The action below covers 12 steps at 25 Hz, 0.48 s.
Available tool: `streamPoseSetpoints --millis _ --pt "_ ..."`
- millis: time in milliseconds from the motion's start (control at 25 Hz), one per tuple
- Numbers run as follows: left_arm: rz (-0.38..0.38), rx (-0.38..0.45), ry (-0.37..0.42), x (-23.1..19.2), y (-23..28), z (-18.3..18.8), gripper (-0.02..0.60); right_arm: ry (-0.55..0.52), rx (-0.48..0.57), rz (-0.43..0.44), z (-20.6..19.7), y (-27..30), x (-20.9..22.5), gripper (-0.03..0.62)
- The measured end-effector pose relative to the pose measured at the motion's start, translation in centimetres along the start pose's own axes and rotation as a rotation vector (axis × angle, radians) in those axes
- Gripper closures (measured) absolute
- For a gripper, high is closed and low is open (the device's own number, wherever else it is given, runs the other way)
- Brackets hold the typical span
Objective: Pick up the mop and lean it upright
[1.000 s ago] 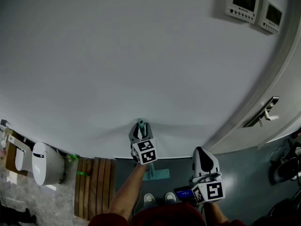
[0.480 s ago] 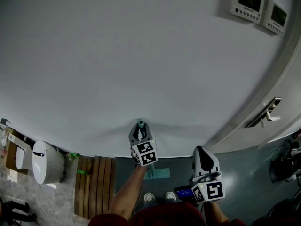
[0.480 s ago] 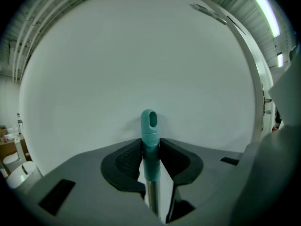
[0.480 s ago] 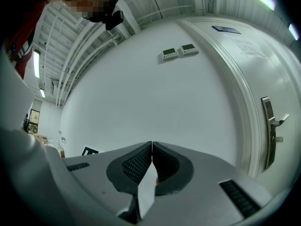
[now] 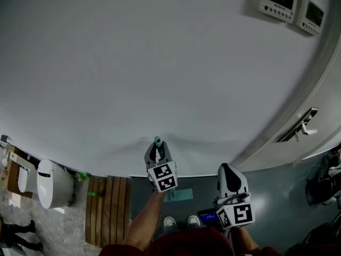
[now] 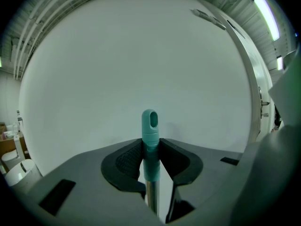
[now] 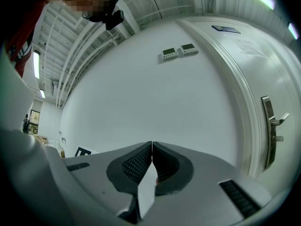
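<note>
The mop stands nearly upright against the white wall, its teal handle tip [image 5: 157, 141] up and its teal head [image 5: 178, 195] down on the dark floor. My left gripper [image 5: 157, 148] holds the handle just below the tip. In the left gripper view the teal grip [image 6: 150, 126] sits between the pads, and both press on it. The left gripper's [image 6: 150, 147] jaws have just been closing on the handle. My right gripper [image 5: 228, 169] is to the right, apart from the mop. Its jaws [image 7: 152, 147] are shut with nothing between them.
A white toilet [image 5: 53, 184] and a wooden slatted mat [image 5: 109, 209] lie at lower left. A door with a lever handle [image 5: 301, 126] curves along the right. Two wall panels [image 5: 277, 1] hang at upper right. The person's shoes [image 5: 169, 224] stand just behind the mop head.
The left gripper's jaws have drawn in onto the mop handle, and it has shifted slightly with the handle. The right gripper has not moved.
</note>
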State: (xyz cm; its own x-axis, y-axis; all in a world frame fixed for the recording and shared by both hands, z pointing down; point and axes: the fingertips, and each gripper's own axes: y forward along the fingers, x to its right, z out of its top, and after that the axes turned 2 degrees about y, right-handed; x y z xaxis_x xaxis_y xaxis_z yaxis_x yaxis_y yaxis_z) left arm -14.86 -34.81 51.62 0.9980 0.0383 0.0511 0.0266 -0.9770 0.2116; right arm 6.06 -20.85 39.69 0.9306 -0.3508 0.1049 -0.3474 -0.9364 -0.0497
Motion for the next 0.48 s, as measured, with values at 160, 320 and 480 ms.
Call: streamPoseSetpoints --millis 160,320,480 --pt "-0.005 0.019 0.016 0.3 -1.8 0.0 0.456 0.002 0.001 0.001 0.0 0.0 0.1 0.576" --pt "-0.005 0.041 0.04 0.7 -4.3 -0.1 0.454 0.002 -0.002 0.004 0.0 -0.1 0.0 0.576" --pt "-0.011 0.057 0.048 1.2 -6.7 -0.4 0.453 0.002 -0.002 0.005 -0.1 -0.1 -0.1 0.576"
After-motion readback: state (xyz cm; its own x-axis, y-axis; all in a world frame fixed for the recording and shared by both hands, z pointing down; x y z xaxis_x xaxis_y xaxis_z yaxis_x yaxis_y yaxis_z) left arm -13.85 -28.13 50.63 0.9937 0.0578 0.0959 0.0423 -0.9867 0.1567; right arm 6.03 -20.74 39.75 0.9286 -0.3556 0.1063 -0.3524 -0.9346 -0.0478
